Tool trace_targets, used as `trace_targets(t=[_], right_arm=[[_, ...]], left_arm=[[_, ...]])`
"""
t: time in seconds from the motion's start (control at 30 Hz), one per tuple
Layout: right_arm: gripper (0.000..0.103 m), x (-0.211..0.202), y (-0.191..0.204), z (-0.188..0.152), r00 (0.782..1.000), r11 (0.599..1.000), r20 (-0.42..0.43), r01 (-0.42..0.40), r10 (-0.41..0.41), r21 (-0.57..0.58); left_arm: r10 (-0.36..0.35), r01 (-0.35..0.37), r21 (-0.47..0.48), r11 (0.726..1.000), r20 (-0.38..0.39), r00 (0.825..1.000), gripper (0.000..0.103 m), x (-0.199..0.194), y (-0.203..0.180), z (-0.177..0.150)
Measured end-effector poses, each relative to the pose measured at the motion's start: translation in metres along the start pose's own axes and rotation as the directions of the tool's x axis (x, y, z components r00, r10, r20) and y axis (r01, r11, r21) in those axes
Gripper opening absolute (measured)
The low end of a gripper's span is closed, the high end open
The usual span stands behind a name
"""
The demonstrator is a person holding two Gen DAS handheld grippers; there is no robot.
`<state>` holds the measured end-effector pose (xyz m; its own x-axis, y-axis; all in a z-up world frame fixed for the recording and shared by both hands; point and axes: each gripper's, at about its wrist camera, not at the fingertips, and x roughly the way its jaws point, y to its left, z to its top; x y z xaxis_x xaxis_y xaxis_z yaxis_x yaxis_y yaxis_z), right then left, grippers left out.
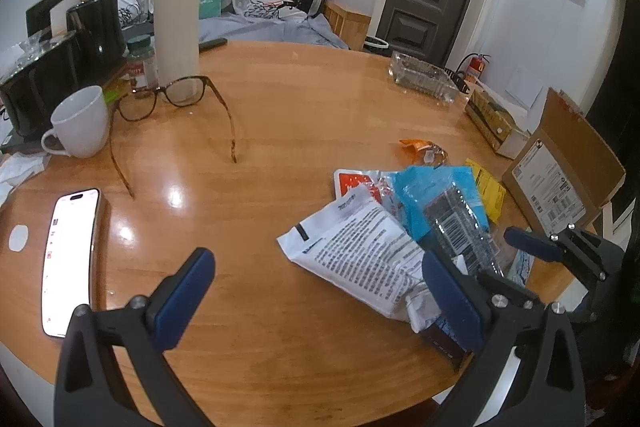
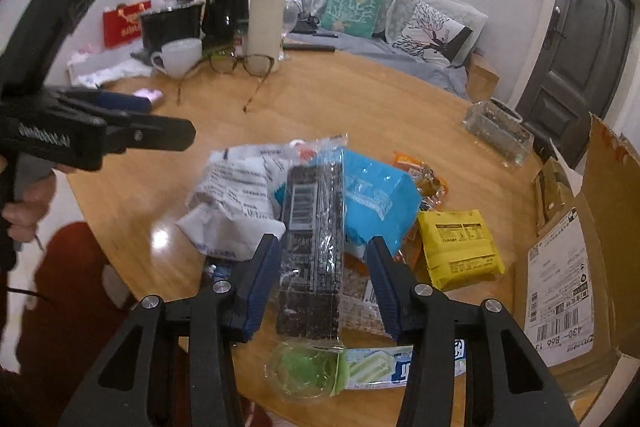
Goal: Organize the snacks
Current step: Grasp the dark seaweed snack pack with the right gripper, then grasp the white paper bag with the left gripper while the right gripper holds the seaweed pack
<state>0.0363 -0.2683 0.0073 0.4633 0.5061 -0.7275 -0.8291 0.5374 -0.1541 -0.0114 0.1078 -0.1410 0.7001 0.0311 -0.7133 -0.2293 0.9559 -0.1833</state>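
Note:
A heap of snack packets lies on the round wooden table. A long dark clear-wrapped packet lies on top, with a blue packet, a white printed pouch, a yellow packet, an orange packet and a green-and-white packet around it. My right gripper is open, its fingers on either side of the dark packet. My left gripper is open and empty above the table, left of the heap. The dark packet and white pouch also show in the left wrist view.
An open cardboard box stands right of the heap. A phone, white mug, glasses, tall beige flask and black kettles occupy the left. A glass ashtray sits at the far edge.

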Motion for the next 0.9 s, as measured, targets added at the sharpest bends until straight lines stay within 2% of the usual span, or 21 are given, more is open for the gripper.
trace_targets(t=[0.3, 0.4, 0.6, 0.9], right_arm=[[0.042, 0.015, 0.022, -0.013, 0.997, 0.995, -0.027, 0.068, -0.070, -0.077], [0.042, 0.020, 0.028, -0.013, 0.993, 0.988, -0.017, 0.117, -0.119, -0.100], [0.039, 0.026, 0.033, -0.010, 0.987, 0.980, 0.000, 0.162, -0.163, -0.115], [0.037, 0.011, 0.004, 0.003, 0.990, 0.991, 0.055, 0.130, -0.129, -0.012]], left_arm=[[-0.022, 0.022, -0.007, 1.000, -0.005, 1.000, 0.102, -0.001, 0.005, 0.002], [-0.022, 0.022, -0.008, 1.000, -0.001, 1.000, 0.102, -0.003, 0.005, 0.002], [-0.025, 0.025, -0.009, 1.000, -0.005, 1.000, 0.102, -0.004, 0.007, 0.000], [-0.050, 0.050, -0.001, 0.999, -0.049, 0.998, 0.102, 0.005, -0.001, -0.001]])
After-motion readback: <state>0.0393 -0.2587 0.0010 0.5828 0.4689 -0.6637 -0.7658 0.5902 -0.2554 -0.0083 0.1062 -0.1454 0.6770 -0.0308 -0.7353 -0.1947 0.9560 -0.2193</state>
